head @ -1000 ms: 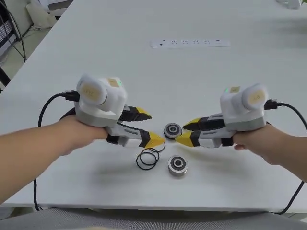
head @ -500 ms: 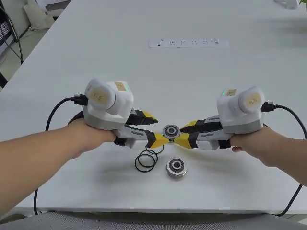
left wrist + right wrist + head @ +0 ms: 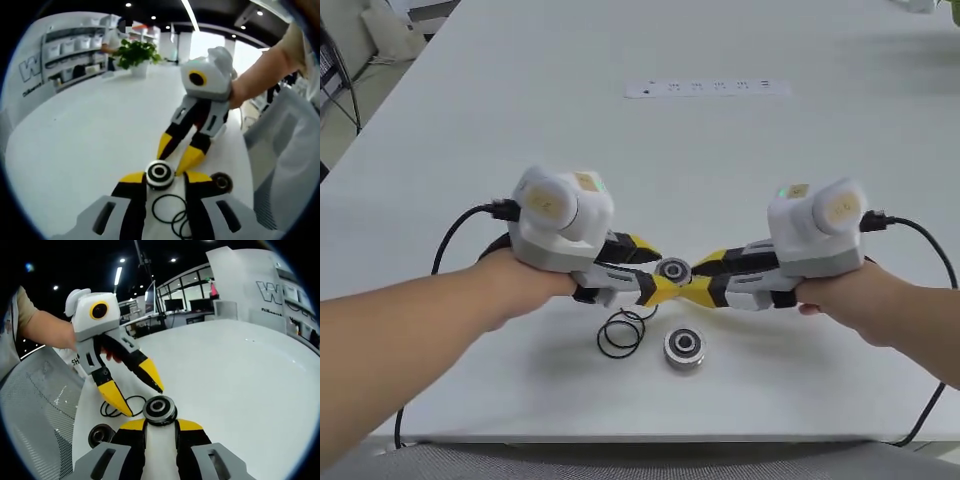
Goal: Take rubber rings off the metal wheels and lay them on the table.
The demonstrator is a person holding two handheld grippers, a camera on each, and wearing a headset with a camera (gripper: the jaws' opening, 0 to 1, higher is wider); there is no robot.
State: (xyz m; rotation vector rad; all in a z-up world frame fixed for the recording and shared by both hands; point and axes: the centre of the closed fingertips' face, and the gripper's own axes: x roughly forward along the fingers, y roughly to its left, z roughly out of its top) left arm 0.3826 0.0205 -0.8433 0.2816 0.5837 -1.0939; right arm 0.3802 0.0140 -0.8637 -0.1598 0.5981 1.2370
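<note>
A metal wheel (image 3: 672,270) lies on the white table (image 3: 720,150), between the tips of both grippers. My left gripper (image 3: 655,272) comes at it from the left and my right gripper (image 3: 692,275) from the right, their lower yellow tips crossing under it. In the left gripper view the wheel (image 3: 160,174) sits between my open jaws, close to one tip. In the right gripper view the wheel (image 3: 160,410) sits snug between the tips. A second wheel (image 3: 684,346) lies nearer me, and loose black rubber rings (image 3: 623,333) lie to its left.
A white power strip (image 3: 705,88) lies far back on the table. Black cables (image 3: 450,240) trail from both grippers toward the table's front edge. In the left gripper view, shelves and a potted plant (image 3: 132,52) stand beyond the table.
Both grippers have moved inward from either side until their tips meet around the wheel. The jaw openings look unchanged. The second wheel and the rings have stayed put.
</note>
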